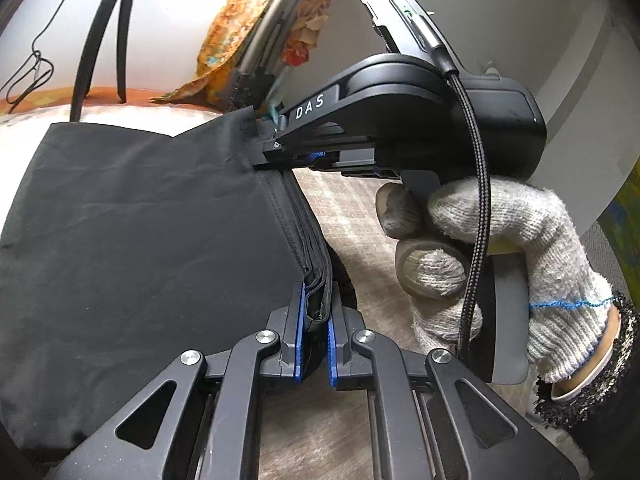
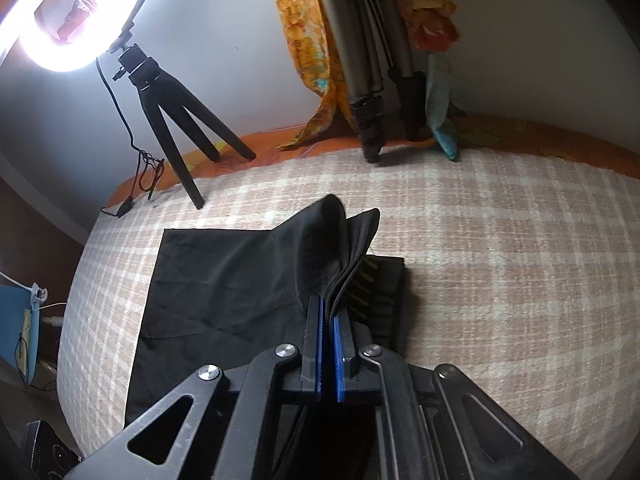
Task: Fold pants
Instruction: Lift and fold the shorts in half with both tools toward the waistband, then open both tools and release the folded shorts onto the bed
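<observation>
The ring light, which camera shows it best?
The right wrist view. The glowing ring light sits at upper left on its small black tripod, standing on the checked bed cover. The left wrist view catches only the tripod's legs; the lamp is cut off.

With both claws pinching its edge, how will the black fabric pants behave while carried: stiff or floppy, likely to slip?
Probably floppy: the black fabric pants drape and crease below the right claw. Likely light, since the left claw lifts the layered hem by a thin pinch alone. Slipping seems unlikely while several stacked layers sit between the blue pads, though inner layers might slide.
</observation>
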The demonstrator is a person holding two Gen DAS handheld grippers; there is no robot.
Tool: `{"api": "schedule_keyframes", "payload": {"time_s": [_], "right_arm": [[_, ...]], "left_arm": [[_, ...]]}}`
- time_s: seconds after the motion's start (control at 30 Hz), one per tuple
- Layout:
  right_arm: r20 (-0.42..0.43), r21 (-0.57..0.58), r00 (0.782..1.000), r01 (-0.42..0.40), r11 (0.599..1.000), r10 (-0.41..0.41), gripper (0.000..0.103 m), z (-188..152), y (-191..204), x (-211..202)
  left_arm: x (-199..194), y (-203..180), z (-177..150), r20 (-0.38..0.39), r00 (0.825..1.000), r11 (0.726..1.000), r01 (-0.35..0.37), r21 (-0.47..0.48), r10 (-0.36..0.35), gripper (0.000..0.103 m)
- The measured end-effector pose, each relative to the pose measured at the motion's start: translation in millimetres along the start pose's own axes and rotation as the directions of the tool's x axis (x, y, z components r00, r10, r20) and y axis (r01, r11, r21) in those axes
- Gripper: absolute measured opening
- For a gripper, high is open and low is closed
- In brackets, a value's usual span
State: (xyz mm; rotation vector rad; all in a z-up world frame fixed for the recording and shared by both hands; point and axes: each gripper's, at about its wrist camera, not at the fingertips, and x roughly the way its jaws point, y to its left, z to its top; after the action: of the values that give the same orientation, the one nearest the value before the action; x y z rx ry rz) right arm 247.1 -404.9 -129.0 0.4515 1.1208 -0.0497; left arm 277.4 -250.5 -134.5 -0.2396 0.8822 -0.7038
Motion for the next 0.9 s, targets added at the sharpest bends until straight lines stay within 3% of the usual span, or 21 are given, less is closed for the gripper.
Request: {"api": "schedule_keyframes", "payload": {"time_s": [0.33, 0.43, 0.57, 0.63, 0.8, 0.9], "right_arm": [[-0.019, 0.024, 1.0, 0.002, 1.0, -0.002, 0.002, -3.5, -15.0, 3.2], [-0.022, 0.032, 1.0, 0.008, 0.999, -0.007, 0.006, -4.6, -17.3, 4.7], [-0.017, 0.049, 1.0, 0.016, 0.999, -0.015, 0.008, -3.6, -22.5, 2.6], [-0.015, 0.05, 0.999, 0.029, 0.998, -0.028, 0.017, -3.8, -24.7, 0.6], [0.0, 0.081, 0.999, 0.04, 0.996, -0.04, 0.035, -7.4, -36.4, -7.6], [0.011, 0.103, 1.0, 0.028, 0.994, -0.029, 0.039, -8.9, -43.9, -14.0]], "left_arm": [[1.6, -14.0, -12.7, -0.012, 1.0, 0.999, -0.016, 0.03, 0.016, 0.01], [2.4, -19.8, -15.3, -0.019, 0.999, 0.998, -0.034, 0.043, 0.035, 0.02], [2.0, -28.2, -19.5, -0.033, 0.999, 0.997, -0.031, 0.069, 0.033, 0.041], [-1.2, -35.8, -22.7, -0.034, 0.999, 0.994, -0.034, 0.105, 0.037, 0.046], [-7.0, -44.3, -30.8, -0.048, 0.998, 0.989, -0.028, 0.148, 0.035, 0.047], [-13.7, -42.1, -34.3, -0.065, 0.998, 0.989, -0.01, 0.148, 0.019, 0.048]]}}
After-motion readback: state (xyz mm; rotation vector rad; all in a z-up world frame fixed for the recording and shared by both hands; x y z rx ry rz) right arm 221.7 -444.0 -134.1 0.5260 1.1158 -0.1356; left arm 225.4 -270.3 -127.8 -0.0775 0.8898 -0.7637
